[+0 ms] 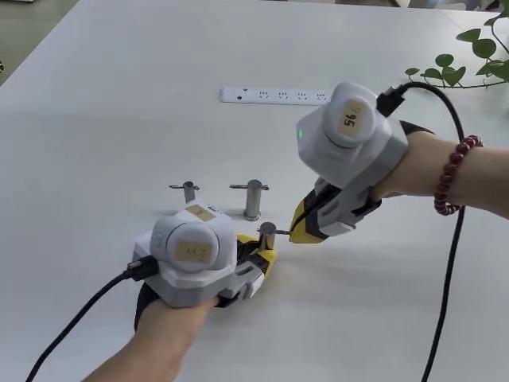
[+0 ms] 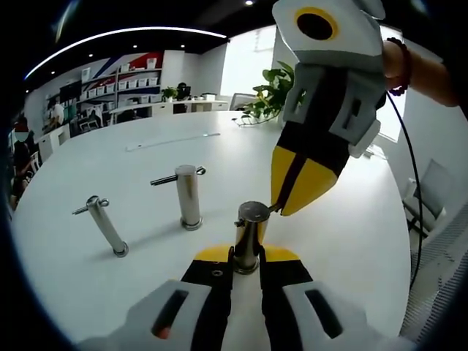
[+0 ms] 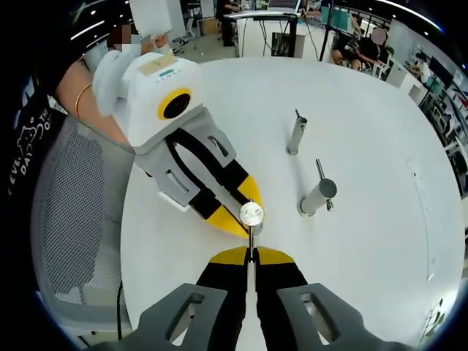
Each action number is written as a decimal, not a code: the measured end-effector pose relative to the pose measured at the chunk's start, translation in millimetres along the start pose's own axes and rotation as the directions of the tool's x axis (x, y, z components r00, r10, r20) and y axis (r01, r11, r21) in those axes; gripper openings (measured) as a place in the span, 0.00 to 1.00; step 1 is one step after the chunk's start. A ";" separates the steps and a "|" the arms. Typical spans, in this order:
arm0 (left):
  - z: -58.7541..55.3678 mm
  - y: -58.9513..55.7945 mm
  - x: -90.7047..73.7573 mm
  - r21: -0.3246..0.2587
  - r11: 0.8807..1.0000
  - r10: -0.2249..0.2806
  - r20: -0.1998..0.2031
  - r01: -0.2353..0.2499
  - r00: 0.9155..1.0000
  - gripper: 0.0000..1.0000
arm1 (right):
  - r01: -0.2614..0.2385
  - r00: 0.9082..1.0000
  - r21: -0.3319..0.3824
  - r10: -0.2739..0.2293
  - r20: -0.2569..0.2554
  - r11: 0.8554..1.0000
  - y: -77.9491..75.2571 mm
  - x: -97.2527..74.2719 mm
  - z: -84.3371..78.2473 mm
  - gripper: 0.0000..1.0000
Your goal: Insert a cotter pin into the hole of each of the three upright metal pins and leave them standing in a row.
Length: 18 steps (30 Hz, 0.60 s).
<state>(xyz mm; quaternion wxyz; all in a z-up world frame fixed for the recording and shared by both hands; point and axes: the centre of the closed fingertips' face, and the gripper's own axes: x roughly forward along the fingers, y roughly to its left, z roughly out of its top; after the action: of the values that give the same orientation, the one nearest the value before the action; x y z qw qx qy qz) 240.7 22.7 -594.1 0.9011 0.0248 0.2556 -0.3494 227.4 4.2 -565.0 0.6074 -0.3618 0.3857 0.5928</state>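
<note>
Three upright metal pins stand on the white table. The far left pin and the middle pin each have a cotter pin through the top. My left gripper is shut on the base of the near pin, also the near pin. My right gripper is shut on a thin cotter pin, whose tip meets the head of the near pin. In the left gripper view the right gripper touches that pin's top from the right.
A white power strip lies at the back of the table. A green plant reaches in at the far right. A mesh chair stands by the table edge. Cables trail from both grippers.
</note>
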 end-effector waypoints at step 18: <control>-2.0 0.5 1.8 -0.022 0.999 0.030 0.003 -0.029 1.000 0.12 | 0.010 0.999 0.035 -0.012 0.044 0.999 0.1 2.9 10.7 0.06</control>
<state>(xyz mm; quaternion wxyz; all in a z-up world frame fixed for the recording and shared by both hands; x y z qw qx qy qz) 241.3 22.4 -596.7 0.9067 0.0180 0.2578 -0.3332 227.7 15.1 -562.8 0.6253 -0.3401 0.3802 0.5906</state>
